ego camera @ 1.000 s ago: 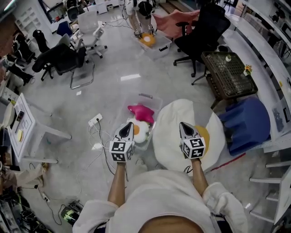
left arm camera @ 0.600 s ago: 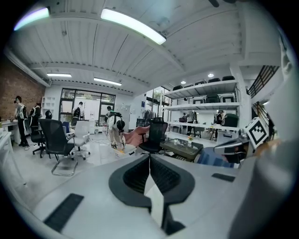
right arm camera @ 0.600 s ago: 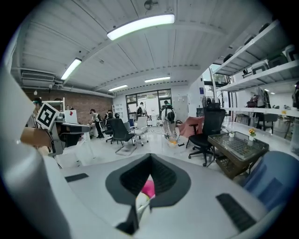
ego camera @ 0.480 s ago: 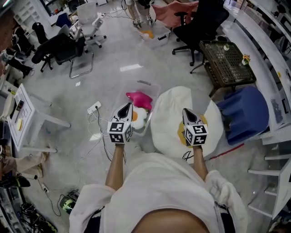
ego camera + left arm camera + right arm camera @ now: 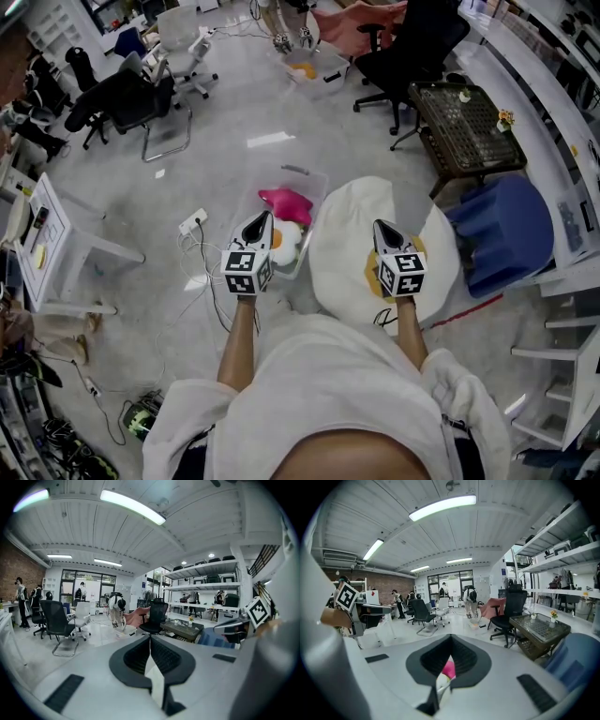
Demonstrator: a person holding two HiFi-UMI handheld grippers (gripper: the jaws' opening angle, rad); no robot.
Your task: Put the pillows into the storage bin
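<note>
Both clenched empty, the left gripper (image 5: 264, 217) hangs over the storage bin (image 5: 309, 174) edge and the right gripper (image 5: 380, 226) over the egg pillow (image 5: 342, 246); free floor (image 5: 234, 141) lies far-left.

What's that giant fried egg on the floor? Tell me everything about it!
It is a big soft egg pillow: puffy white cloth with a yellow yolk in the middle. It lies flat on the floor, outside the clear storage bin and right beside it, with a blue seat on its other side. In the head view the right gripper hides part of the yolk. Nothing holds the pillow.
</note>
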